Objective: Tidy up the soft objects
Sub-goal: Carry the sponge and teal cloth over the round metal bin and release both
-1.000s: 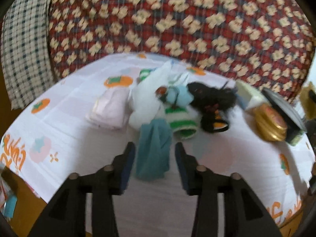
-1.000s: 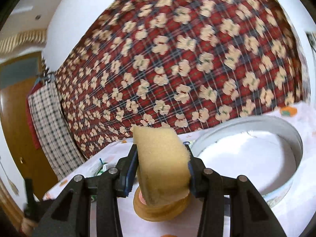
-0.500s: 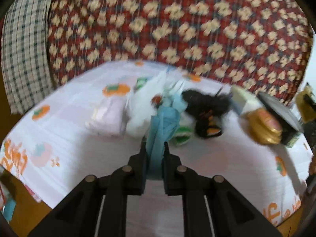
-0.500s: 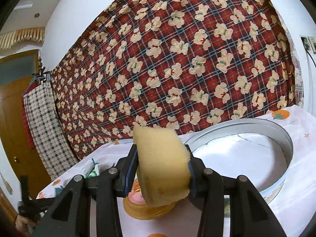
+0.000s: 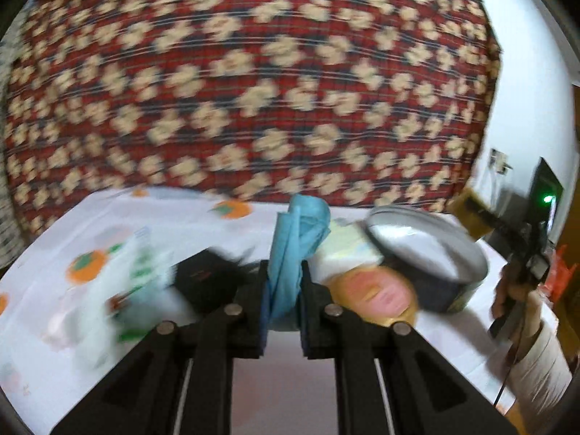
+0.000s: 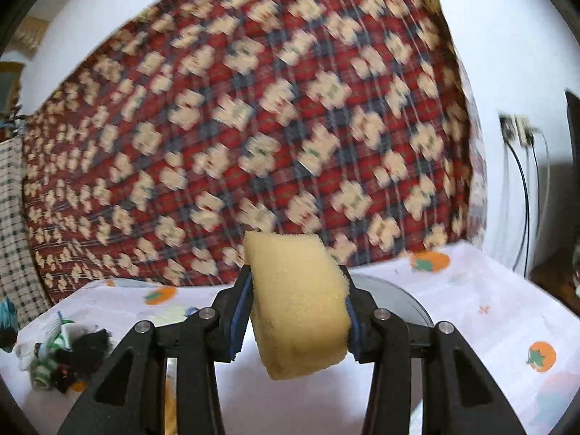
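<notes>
Your left tool [image 5: 284, 290] is clamped on the blue cloth [image 5: 295, 246], which stands up from the jaws toward 12 o'clock, lifted clear of the table [image 5: 217, 232] for carrying. Your right tool [image 6: 295, 320] squeezes the sponge [image 6: 299, 308], with the tin [image 6: 398, 297] just behind at 1 o'clock, probably where both belong.

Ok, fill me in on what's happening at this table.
A person is sorting soft things with a handheld gripper in each hand. The left gripper is shut on a blue cloth, held above the white tablecloth with fruit prints. The right gripper squeezes a yellow sponge. A round metal tin sits on the table ahead of the left gripper; a pile of dark and green-striped soft things lies off to the side.
</notes>
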The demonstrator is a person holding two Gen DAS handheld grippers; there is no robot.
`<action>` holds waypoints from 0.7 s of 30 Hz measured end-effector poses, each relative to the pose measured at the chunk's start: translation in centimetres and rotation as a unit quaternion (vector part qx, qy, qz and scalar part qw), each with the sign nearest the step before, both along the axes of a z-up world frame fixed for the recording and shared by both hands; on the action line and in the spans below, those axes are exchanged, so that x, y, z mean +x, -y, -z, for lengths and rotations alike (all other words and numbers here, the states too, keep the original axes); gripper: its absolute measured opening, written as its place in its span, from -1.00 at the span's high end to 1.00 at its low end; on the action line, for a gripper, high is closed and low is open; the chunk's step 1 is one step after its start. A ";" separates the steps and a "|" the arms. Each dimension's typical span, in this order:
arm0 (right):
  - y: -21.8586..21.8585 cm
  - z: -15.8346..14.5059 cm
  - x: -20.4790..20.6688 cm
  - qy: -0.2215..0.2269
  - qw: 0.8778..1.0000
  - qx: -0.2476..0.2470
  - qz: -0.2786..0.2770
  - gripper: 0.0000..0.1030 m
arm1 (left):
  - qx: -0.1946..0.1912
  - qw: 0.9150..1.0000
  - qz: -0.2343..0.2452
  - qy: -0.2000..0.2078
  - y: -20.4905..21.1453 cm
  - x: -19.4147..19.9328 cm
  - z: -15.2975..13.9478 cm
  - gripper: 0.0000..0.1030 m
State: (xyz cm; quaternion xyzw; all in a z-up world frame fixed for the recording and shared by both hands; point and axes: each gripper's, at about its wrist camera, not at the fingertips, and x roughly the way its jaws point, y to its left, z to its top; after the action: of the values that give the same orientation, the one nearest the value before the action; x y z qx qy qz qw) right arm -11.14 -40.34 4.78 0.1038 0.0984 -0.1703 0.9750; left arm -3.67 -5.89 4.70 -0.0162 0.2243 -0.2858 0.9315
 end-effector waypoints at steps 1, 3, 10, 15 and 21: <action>0.6 0.2 0.0 -0.005 1.000 0.008 0.005 0.10 | -0.005 1.000 0.013 0.003 1.5 0.1 -0.3 0.80; 1.5 0.5 -0.2 -0.009 1.000 0.009 0.015 0.10 | -0.020 0.999 0.045 -0.002 5.3 0.8 -0.7 0.80; 1.9 1.7 1.0 -0.055 0.998 0.016 0.010 0.10 | 0.006 0.994 0.109 -0.026 16.2 2.9 0.3 0.80; 2.3 2.3 1.5 -0.071 0.997 0.038 -0.005 0.10 | 0.016 0.991 0.118 -0.068 20.3 4.5 2.3 0.80; 2.3 3.0 2.3 -0.090 0.994 0.056 -0.020 0.03 | 0.033 0.989 0.121 -0.076 22.7 4.8 3.5 0.80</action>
State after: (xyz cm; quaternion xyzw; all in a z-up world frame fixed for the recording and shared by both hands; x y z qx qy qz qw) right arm -8.83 -42.66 1.82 0.1404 0.1974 -0.1534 0.9580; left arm 1.12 -28.60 1.17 0.0204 0.3039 -0.3869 0.8703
